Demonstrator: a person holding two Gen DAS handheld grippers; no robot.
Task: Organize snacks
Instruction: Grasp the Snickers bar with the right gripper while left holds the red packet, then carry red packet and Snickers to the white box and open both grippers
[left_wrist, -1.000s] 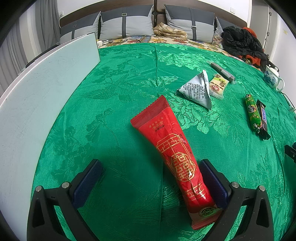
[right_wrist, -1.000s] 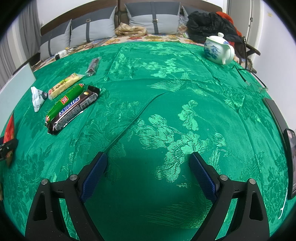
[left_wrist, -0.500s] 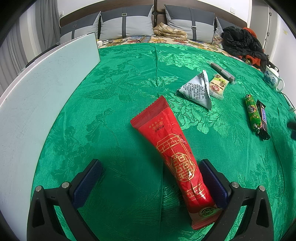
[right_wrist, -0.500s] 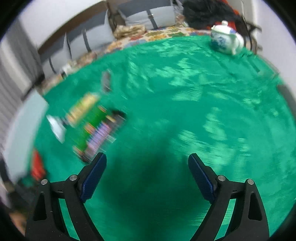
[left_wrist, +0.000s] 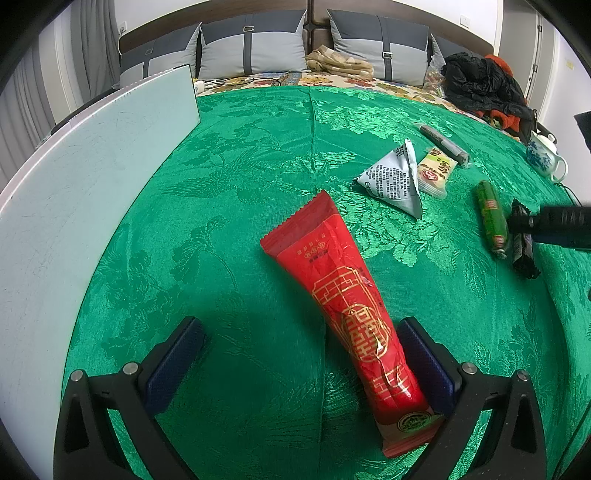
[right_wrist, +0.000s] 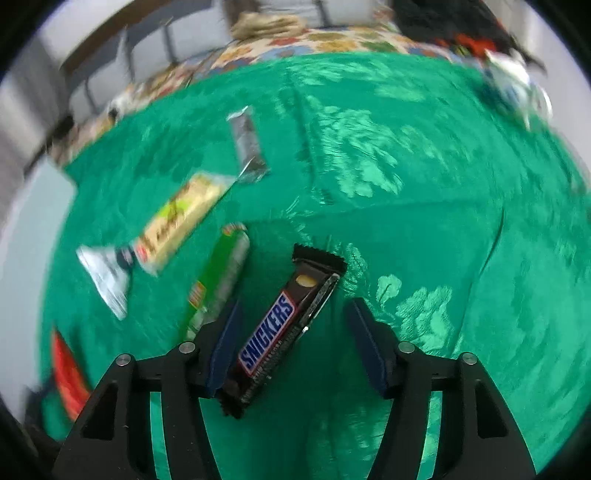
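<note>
A long red snack packet (left_wrist: 347, 306) lies on the green cloth (left_wrist: 240, 184), its lower end against the right finger of my left gripper (left_wrist: 299, 332), which is open. A brown Snickers bar (right_wrist: 273, 328) lies between the jaws of my right gripper (right_wrist: 293, 308), which are closing. The left pad is at the bar's side and the right pad stands well clear of it. In the left wrist view the Snickers bar (left_wrist: 522, 254) shows under a dark finger (left_wrist: 554, 225) of the right gripper. A green sausage stick (right_wrist: 218, 288) lies just left of the bar.
A yellow packet (right_wrist: 181, 221), a silver triangular packet (left_wrist: 393, 181) and a dark grey bar (right_wrist: 247, 144) lie farther back. A white board (left_wrist: 74, 184) runs along the left edge. A blue and white teapot (left_wrist: 546, 158) stands at the far right, with pillows and clothes behind.
My right gripper has swept left from bare cloth to over the Snickers bar, and its jaws have narrowed around it. The left gripper and the red packet have not moved.
</note>
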